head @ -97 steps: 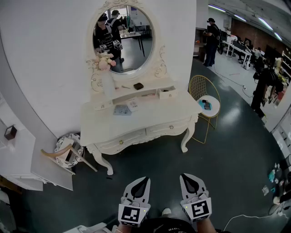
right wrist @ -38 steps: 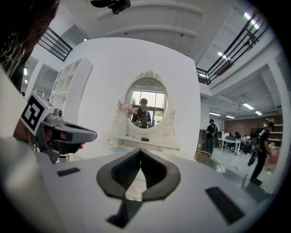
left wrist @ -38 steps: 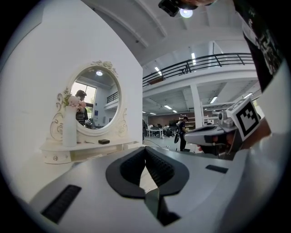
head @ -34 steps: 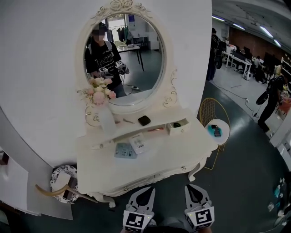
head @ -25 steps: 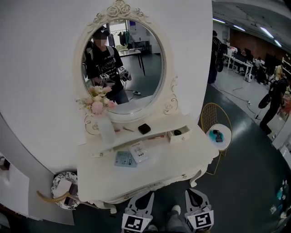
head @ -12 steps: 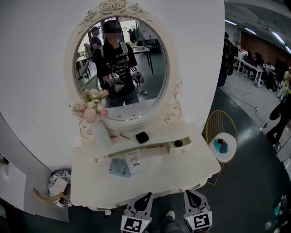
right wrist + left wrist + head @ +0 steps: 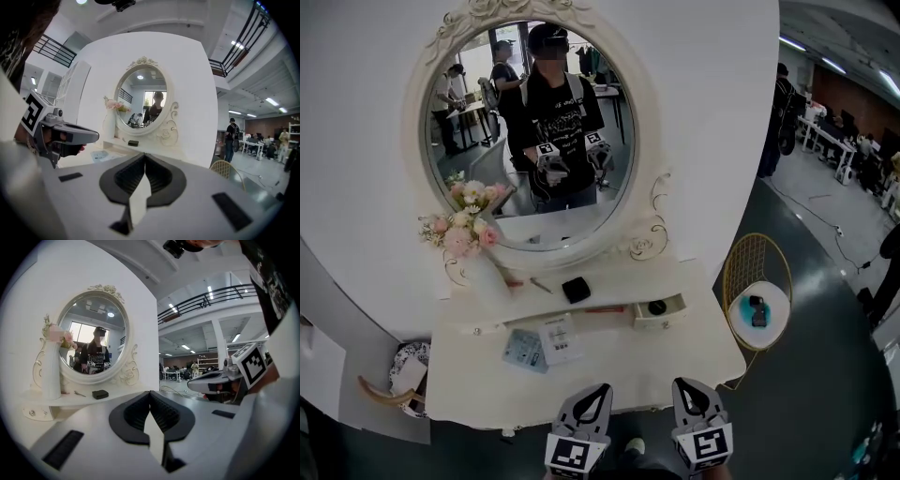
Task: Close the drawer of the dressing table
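The white dressing table [image 7: 694, 361] stands right in front of me under its oval mirror [image 7: 530, 131]. On the right of its raised shelf a small drawer [image 7: 660, 320] is pulled out, with a dark round thing lying in it. My left gripper [image 7: 602, 388] and right gripper [image 7: 682, 383] hover side by side at the table's front edge, both shut and holding nothing. They are well short of the drawer. In the left gripper view the left gripper's [image 7: 150, 393] jaws meet, and so do the right gripper's [image 7: 144, 156] jaws in the right gripper view.
A vase of pink flowers [image 7: 467, 246] stands at the shelf's left end, with a black box [image 7: 576, 289] at its middle. Cards [image 7: 542, 344] lie on the tabletop. A gold wire chair [image 7: 757, 302] stands at the right, clutter [image 7: 394, 377] on the floor at the left.
I have walked up to the dressing table, which now fills the head view. Both grippers have come forward with me, from over the floor to the table's front edge, still shut.
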